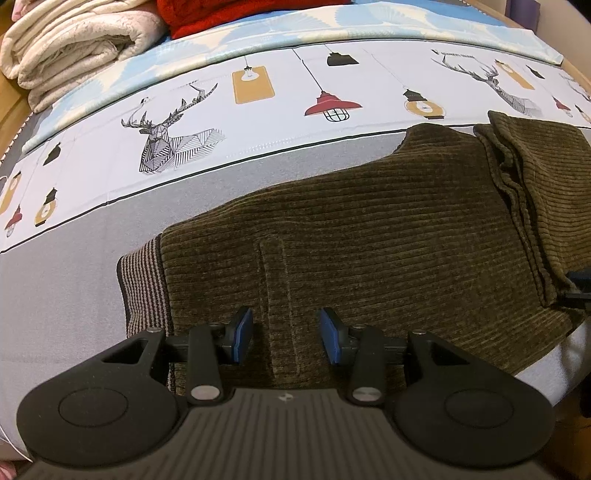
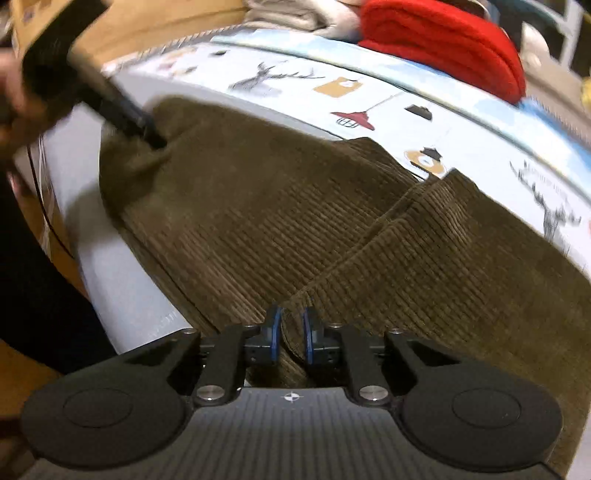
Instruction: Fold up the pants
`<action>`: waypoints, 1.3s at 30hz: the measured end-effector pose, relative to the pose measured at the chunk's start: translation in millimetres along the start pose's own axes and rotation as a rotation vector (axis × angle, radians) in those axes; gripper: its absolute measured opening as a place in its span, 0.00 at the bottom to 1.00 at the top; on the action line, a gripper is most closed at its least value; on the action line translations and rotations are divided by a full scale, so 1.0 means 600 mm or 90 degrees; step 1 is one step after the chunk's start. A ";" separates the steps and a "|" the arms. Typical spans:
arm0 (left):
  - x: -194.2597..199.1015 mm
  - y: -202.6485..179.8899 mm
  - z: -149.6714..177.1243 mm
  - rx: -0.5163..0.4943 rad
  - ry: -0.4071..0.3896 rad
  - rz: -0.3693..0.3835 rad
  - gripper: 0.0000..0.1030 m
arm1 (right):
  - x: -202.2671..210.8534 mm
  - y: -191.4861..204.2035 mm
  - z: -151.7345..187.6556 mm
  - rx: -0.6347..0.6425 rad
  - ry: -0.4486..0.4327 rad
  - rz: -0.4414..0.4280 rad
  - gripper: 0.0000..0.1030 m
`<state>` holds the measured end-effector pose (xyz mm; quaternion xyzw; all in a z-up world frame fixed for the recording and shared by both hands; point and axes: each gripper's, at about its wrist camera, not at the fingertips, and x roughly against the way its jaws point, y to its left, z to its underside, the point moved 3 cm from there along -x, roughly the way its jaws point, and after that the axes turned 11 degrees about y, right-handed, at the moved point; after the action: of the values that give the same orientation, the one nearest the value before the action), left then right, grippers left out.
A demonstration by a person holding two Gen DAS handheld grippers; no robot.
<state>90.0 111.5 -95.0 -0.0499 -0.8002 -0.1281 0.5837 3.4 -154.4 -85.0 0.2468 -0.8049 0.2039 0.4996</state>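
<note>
Nearest the left wrist camera, the left gripper (image 1: 286,334) hangs over the pants (image 1: 369,236) with its blue pads spread wide and nothing between them. Left of it, only this view shows the striped waistband (image 1: 142,288), lying flat on the grey part of the bedsheet (image 1: 74,280). Further back and to the left sits a folded cream blanket (image 1: 74,48); a red blanket (image 1: 229,14) lies beside it.

Right wrist view, left to right: the left gripper (image 2: 151,134) appears at far left, blurred, its tips at the pants' edge. At centre bottom, the right gripper (image 2: 292,332) is clenched on a raised fold of the pants (image 2: 258,214), fabric pinched between the pads. The olive corduroy pants lie spread across the bed, one layer doubled over on the right.
</note>
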 end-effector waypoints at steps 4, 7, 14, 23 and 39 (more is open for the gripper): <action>-0.002 0.000 0.002 -0.003 0.003 -0.001 0.44 | -0.017 0.029 -0.002 0.064 0.008 0.048 0.46; -0.003 0.002 0.003 0.000 0.006 -0.003 0.44 | -0.037 0.058 0.002 0.147 0.016 0.113 0.54; -0.005 0.006 0.002 0.006 0.005 -0.003 0.44 | -0.033 0.023 -0.013 0.087 0.028 0.100 0.34; -0.002 -0.008 -0.008 -0.002 0.001 0.000 0.44 | 0.094 0.000 0.020 0.042 -0.109 -0.073 0.22; 0.029 -0.080 -0.072 0.055 -0.034 0.182 0.43 | 0.118 -0.121 0.084 -0.200 -0.113 -0.040 0.47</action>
<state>113.4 52.8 -73.1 -0.1415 -0.8050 -0.0076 0.5761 -15.3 -254.9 -36.4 0.2074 -0.8598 0.0374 0.4652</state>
